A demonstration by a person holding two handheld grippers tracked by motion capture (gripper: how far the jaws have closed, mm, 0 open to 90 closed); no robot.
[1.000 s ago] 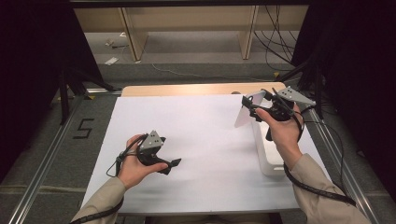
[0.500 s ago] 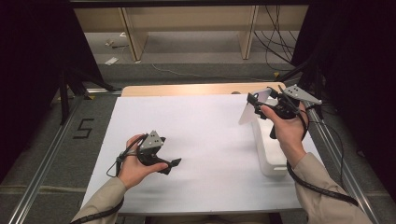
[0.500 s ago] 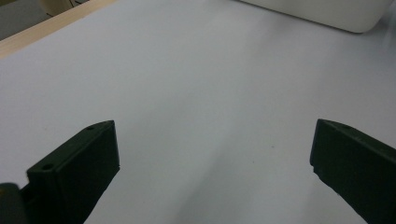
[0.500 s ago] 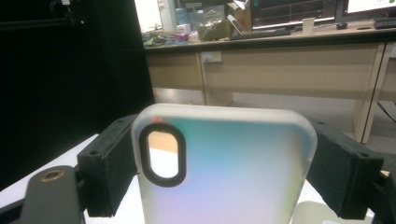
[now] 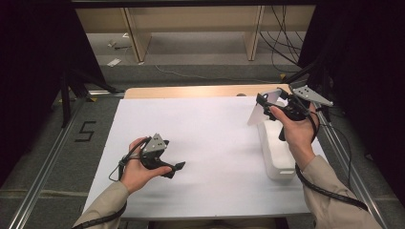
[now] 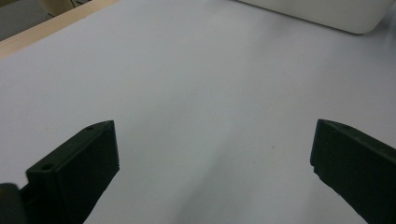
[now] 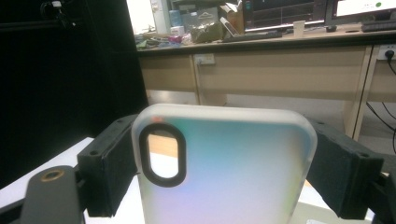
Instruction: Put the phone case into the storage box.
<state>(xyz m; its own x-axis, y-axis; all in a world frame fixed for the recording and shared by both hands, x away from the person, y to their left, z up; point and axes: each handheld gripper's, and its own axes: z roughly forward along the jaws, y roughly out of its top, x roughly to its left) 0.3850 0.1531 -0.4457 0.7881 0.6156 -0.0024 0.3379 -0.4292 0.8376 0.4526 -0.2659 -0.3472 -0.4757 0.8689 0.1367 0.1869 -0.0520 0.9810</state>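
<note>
A translucent white phone case (image 7: 233,172) with an oval camera cut-out stands upright between the two black jaws of my right gripper (image 7: 224,154), which is shut on its side edges. From above, the right gripper (image 5: 263,101) holds the phone case (image 5: 258,113) tilted in the air over the far end of a white box (image 5: 277,155) at the table's right. My left gripper (image 5: 175,168) rests low on the white sheet (image 5: 210,138) at the front left. Its jaws stand wide apart in the left gripper view, where the left gripper (image 6: 215,154) has only bare sheet between them.
The white box (image 6: 327,11) lies along the right edge of the sheet. A strip of wooden tabletop (image 5: 191,91) shows beyond the sheet. Metal rails (image 5: 45,157) flank the table, and cables (image 5: 329,191) trail from both hands.
My right hand has drifted slightly to the right and upward with the phone case still in its jaws. The left hand has stayed where it was.
</note>
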